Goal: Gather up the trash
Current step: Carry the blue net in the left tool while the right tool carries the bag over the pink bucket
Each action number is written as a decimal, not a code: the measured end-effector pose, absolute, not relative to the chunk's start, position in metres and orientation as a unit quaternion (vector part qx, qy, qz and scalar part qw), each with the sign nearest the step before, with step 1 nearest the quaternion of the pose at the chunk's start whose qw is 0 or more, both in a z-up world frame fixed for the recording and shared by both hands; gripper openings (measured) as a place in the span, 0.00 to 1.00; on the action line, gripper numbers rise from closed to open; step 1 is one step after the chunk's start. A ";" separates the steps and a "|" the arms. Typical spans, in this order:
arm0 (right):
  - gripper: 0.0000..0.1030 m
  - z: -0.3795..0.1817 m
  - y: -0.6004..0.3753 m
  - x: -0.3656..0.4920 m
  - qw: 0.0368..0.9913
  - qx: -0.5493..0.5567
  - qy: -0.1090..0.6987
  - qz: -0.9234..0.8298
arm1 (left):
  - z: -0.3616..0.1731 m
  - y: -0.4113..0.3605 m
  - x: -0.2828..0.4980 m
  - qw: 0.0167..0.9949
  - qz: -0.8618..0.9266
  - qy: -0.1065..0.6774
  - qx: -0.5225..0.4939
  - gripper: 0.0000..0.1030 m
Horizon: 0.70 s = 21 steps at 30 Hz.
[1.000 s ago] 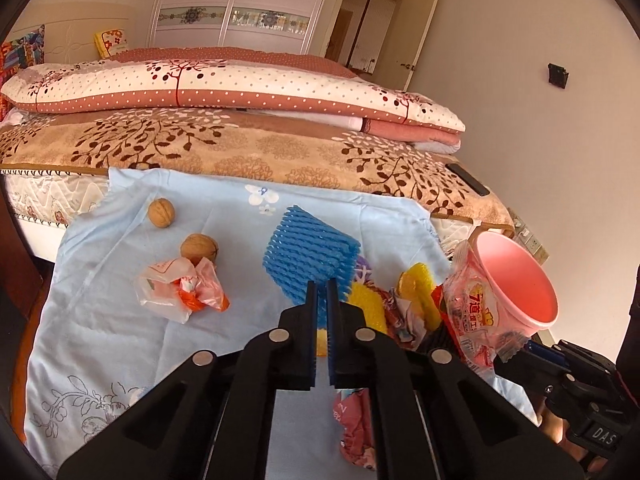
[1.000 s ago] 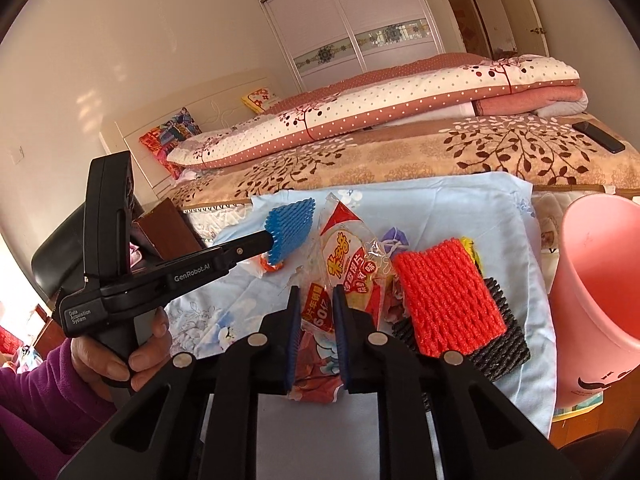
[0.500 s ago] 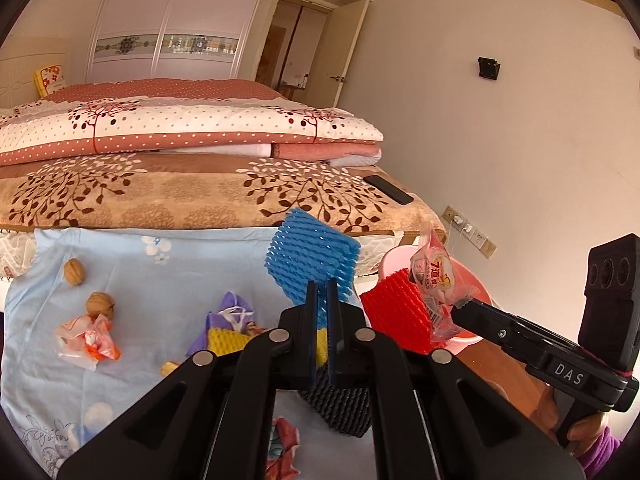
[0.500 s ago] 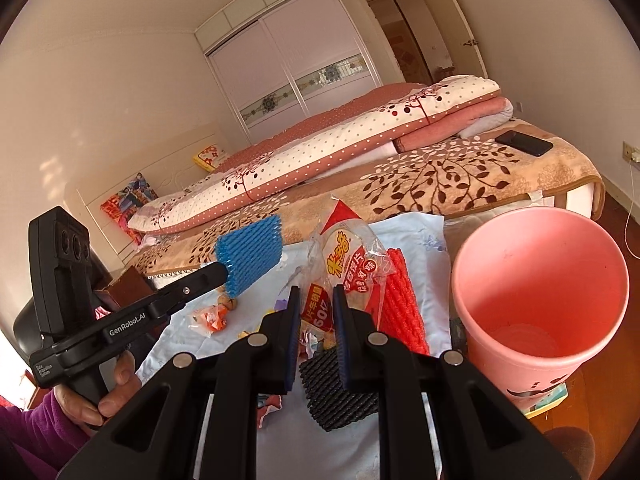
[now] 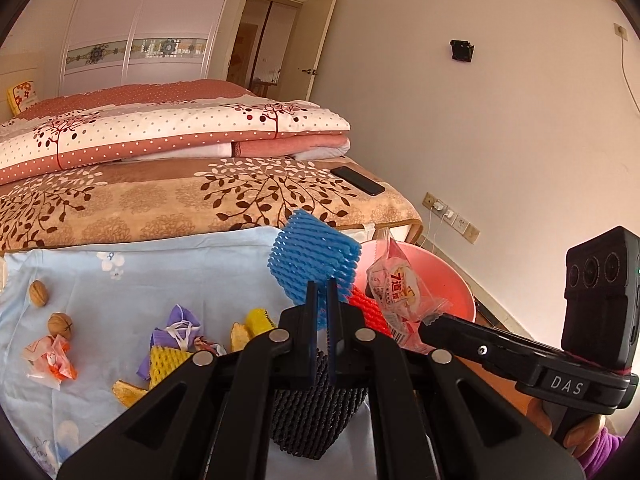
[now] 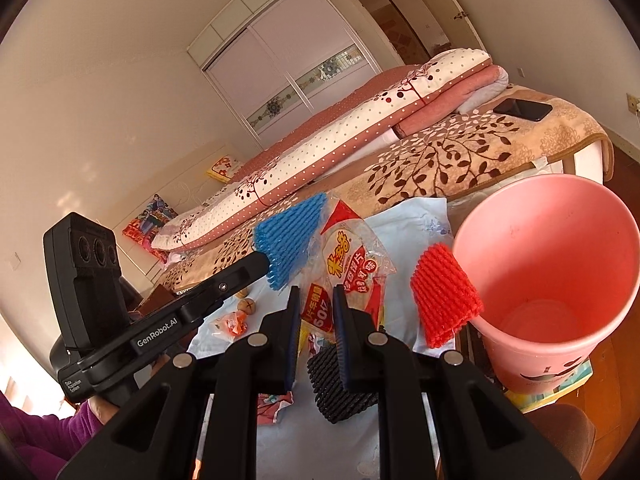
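My left gripper point(image 5: 320, 300) is shut on a blue foam net sleeve point(image 5: 312, 266), held up over the right end of the light blue cloth point(image 5: 120, 292). My right gripper point(image 6: 316, 304) is shut on a clear snack wrapper with red and yellow print point(image 6: 344, 268), lifted beside the pink bucket point(image 6: 560, 264). From the left wrist view that wrapper point(image 5: 396, 284) hangs in front of the bucket's rim point(image 5: 452, 276). The blue sleeve point(image 6: 292, 240) shows at the tip of the left gripper in the right wrist view. A red foam net point(image 6: 442, 294) lies at the cloth's edge next to the bucket.
On the cloth lie a black foam net point(image 5: 312, 404), a yellow net point(image 5: 164, 362), a purple wrapper point(image 5: 176, 328), peel pieces point(image 5: 128, 392), two walnuts point(image 5: 60, 322) and an orange-white wrapper point(image 5: 48, 362). Behind is a bed with a phone point(image 5: 358, 181). A purple sleeve point(image 6: 52, 432) holds the left tool.
Both grippers swung to the right with their trash, from over the middle of the cloth toward the pink bucket. The bucket now fills the right side of the right wrist view.
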State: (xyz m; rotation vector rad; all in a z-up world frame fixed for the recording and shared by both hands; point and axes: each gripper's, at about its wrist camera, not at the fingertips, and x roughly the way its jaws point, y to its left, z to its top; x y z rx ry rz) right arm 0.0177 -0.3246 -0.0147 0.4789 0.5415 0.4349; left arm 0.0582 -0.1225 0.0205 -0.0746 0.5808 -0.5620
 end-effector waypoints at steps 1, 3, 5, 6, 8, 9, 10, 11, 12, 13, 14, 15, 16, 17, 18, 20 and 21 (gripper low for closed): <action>0.15 -0.014 -0.326 0.018 0.914 0.232 0.260 0.209 | 0.020 -0.123 0.058 0.919 -0.273 0.283 -0.036 0.03; 0.15 -0.012 -0.330 0.017 0.916 0.233 0.257 0.203 | 0.020 -0.123 0.059 0.919 -0.273 0.283 -0.035 0.03; 0.15 -0.010 -0.335 0.015 0.919 0.231 0.252 0.195 | 0.020 -0.123 0.060 0.919 -0.273 0.283 -0.035 0.03; 0.14 -0.010 -0.338 0.015 0.921 0.231 0.250 0.190 | 0.020 -0.124 0.059 0.919 -0.273 0.283 -0.036 0.03; 0.15 -0.009 -0.342 0.014 0.923 0.231 0.248 0.185 | 0.019 -0.125 0.059 0.919 -0.273 0.283 -0.035 0.03; 0.15 -0.010 -0.344 0.014 0.922 0.233 0.249 0.184 | 0.019 -0.126 0.059 0.920 -0.272 0.281 -0.033 0.03; 0.15 -0.011 -0.345 0.015 0.921 0.235 0.251 0.184 | 0.019 -0.126 0.059 0.920 -0.272 0.280 -0.031 0.03; 0.15 -0.012 -0.345 0.016 0.920 0.235 0.254 0.184 | 0.019 -0.126 0.058 0.921 -0.271 0.279 -0.030 0.03; 0.15 -0.014 -0.344 0.017 0.920 0.233 0.256 0.183 | 0.019 -0.125 0.058 0.921 -0.271 0.279 -0.030 0.03; 0.15 -0.016 -0.343 0.017 0.920 0.231 0.258 0.183 | 0.019 -0.124 0.058 0.921 -0.270 0.279 -0.030 0.03; 0.15 -0.017 -0.341 0.016 0.920 0.230 0.260 0.182 | 0.019 -0.123 0.057 0.921 -0.269 0.279 -0.032 0.03; 0.15 -0.017 -0.341 0.017 0.921 0.229 0.260 0.179 | 0.018 -0.122 0.057 0.921 -0.268 0.280 -0.033 0.03; 0.15 -0.018 -0.340 0.017 0.922 0.226 0.260 0.175 | 0.017 -0.121 0.057 0.921 -0.268 0.281 -0.034 0.03; 0.15 -0.018 -0.340 0.016 0.925 0.222 0.259 0.170 | 0.017 -0.121 0.057 0.921 -0.267 0.282 -0.035 0.03; 0.15 -0.017 -0.341 0.016 0.927 0.217 0.257 0.163 | 0.017 -0.120 0.057 0.921 -0.268 0.282 -0.035 0.03; 0.14 -0.017 -0.344 0.015 0.932 0.210 0.255 0.147 | 0.017 -0.120 0.057 0.920 -0.269 0.282 -0.037 0.03; 0.15 -0.018 -0.346 0.016 0.934 0.206 0.256 0.137 | 0.017 -0.121 0.057 0.919 -0.271 0.283 -0.038 0.03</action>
